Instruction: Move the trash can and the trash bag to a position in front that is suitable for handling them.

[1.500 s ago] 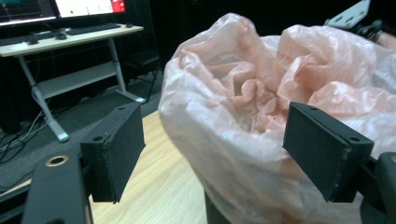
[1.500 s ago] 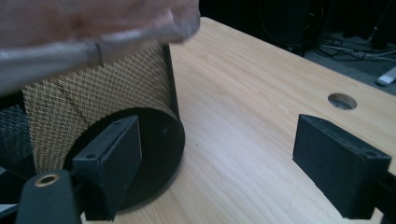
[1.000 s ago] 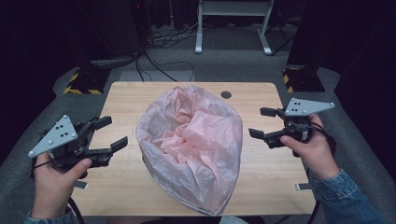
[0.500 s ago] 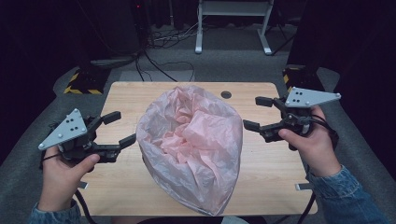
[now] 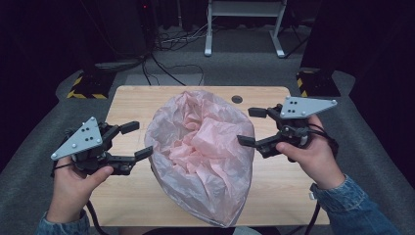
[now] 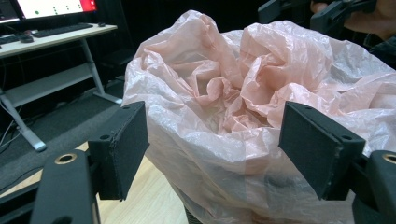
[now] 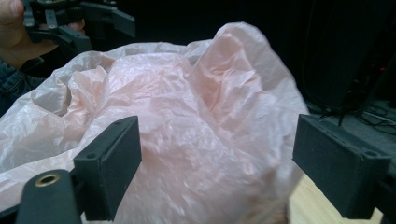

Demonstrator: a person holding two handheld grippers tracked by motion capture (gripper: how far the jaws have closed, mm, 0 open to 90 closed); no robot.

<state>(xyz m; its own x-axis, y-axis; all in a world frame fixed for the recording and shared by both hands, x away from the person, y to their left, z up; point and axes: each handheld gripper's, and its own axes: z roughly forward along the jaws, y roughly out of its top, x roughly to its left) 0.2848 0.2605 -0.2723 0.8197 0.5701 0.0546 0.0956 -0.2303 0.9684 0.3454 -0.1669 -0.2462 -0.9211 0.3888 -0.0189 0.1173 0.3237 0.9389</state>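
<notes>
A crumpled, translucent pink plastic bag (image 5: 203, 152) lies puffed up in the middle of the wooden table (image 5: 132, 105). My left gripper (image 5: 137, 141) is open at the bag's left edge, one jaw tip touching the plastic. In the left gripper view the bag (image 6: 243, 107) bulges between the spread jaws of that gripper (image 6: 229, 149). My right gripper (image 5: 252, 126) is open at the bag's right edge. In the right gripper view the bag (image 7: 196, 126) lies between its wide-apart jaws (image 7: 224, 163), and the other gripper (image 7: 79, 25) shows beyond.
A small dark round hole (image 5: 237, 99) sits in the tabletop behind the bag. Grey carpet, cables (image 5: 166, 63) and a white desk frame (image 5: 244, 29) lie beyond the far edge. A desk with a keyboard (image 6: 56, 30) stands at the left gripper view's upper left.
Both grippers have moved inward toward the bag from the table's sides. They now flank it closely, jaws still spread. The bag itself has not shifted.
</notes>
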